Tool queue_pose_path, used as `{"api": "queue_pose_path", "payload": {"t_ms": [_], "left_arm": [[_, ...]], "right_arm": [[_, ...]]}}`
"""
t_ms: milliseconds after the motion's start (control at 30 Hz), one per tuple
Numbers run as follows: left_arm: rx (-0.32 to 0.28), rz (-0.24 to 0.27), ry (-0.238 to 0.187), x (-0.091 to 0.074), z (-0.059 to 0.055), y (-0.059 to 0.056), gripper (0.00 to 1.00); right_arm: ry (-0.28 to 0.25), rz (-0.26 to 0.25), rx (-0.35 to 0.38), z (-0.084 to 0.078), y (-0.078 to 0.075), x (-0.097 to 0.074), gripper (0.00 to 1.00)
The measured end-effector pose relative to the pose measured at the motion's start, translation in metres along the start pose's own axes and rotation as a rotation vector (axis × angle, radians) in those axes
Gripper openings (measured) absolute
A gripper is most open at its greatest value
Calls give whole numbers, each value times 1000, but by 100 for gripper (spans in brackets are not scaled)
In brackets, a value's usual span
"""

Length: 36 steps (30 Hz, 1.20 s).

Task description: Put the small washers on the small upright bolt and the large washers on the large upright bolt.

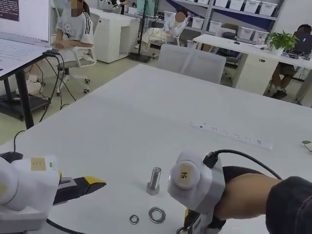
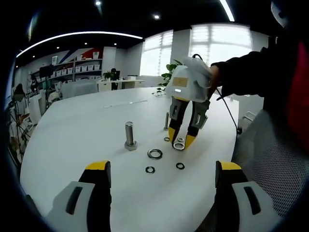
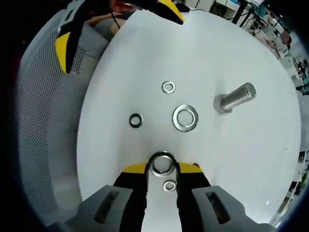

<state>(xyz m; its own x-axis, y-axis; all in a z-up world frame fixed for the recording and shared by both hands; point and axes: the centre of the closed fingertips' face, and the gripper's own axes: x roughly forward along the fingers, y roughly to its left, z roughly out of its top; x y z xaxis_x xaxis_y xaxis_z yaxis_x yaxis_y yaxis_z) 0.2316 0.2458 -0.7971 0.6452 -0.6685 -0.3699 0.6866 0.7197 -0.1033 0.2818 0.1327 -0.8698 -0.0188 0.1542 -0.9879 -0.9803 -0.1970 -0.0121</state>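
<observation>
1. Left gripper (image 2: 162, 168) hung wide open and empty, short of the parts.
2. Large bolt (image 2: 129, 135) stood upright and bare. One loose large washer (image 2: 155, 153) and small washers (image 2: 150, 169) lay near it.
3. Right gripper (image 2: 182, 140) was pinched on a second large washer (image 3: 161, 164) at its tips.
4. Judged step: pickup of first large washer. Next move: carry it over the large bolt, level the hole, release.

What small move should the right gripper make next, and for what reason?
Probably lift the right gripper a little and carry its washer toward the large bolt. The jaws look shut on this washer, which seems about as wide as the large washer lying on the table. The large bolt stands upright and bare close by.
</observation>
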Motion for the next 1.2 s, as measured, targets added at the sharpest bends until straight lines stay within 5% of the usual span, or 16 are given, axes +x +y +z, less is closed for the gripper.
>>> {"api": "queue_pose_path", "payload": {"t_ms": [467,1200], "left_arm": [[37,10,-76,1,10,3,88],[179,74,-49,-1,7,15,80]], "right_arm": [[-42,-20,38,1,-7,-18,23],[-111,-134,17,24,-37,-72,23]]}}
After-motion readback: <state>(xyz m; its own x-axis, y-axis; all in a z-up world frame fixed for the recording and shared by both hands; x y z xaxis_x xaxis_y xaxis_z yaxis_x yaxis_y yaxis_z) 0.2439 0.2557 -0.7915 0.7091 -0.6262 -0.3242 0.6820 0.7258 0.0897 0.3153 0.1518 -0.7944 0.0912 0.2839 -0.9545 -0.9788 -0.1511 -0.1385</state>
